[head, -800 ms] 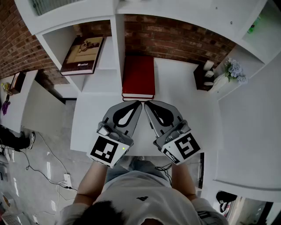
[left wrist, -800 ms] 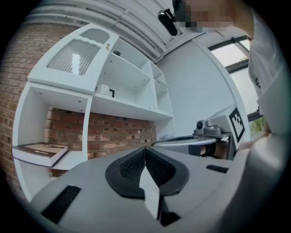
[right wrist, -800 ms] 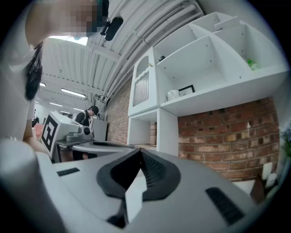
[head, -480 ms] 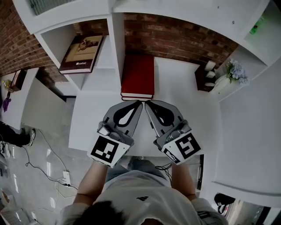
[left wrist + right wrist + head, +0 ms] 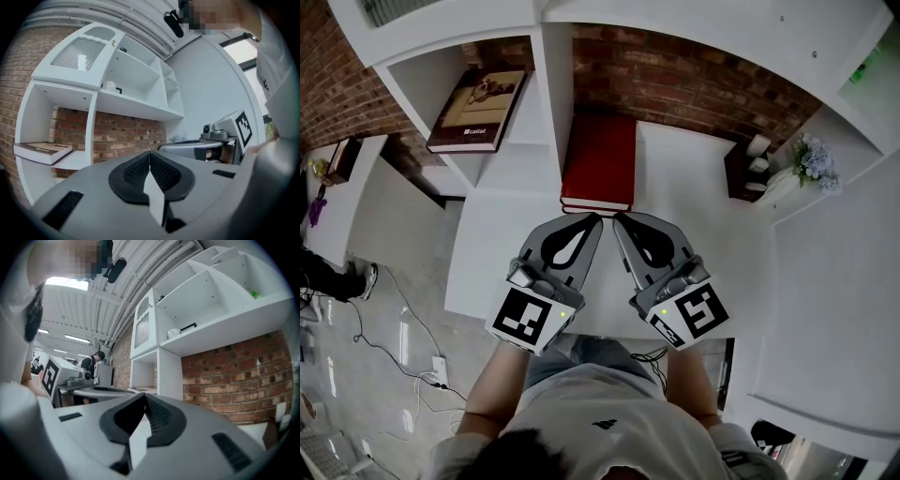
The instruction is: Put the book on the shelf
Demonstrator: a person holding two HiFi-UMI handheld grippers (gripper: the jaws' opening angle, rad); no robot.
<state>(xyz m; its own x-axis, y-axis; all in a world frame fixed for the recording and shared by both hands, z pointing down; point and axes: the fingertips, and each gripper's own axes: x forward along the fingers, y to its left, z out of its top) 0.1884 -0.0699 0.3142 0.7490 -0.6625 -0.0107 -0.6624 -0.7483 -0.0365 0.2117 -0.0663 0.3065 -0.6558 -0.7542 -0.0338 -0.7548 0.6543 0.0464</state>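
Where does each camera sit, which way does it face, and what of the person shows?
Head view: on the person's head, looking steeply down at the red book on the white desk; forearms, left gripper and right gripper show.
Left gripper view: on that gripper, facing level along its shut jaws toward the brick wall; shirt at right.
Right gripper view: the same on its gripper; shirt at left.
Shared: head and left gripper views both show the brown book on its shelf.
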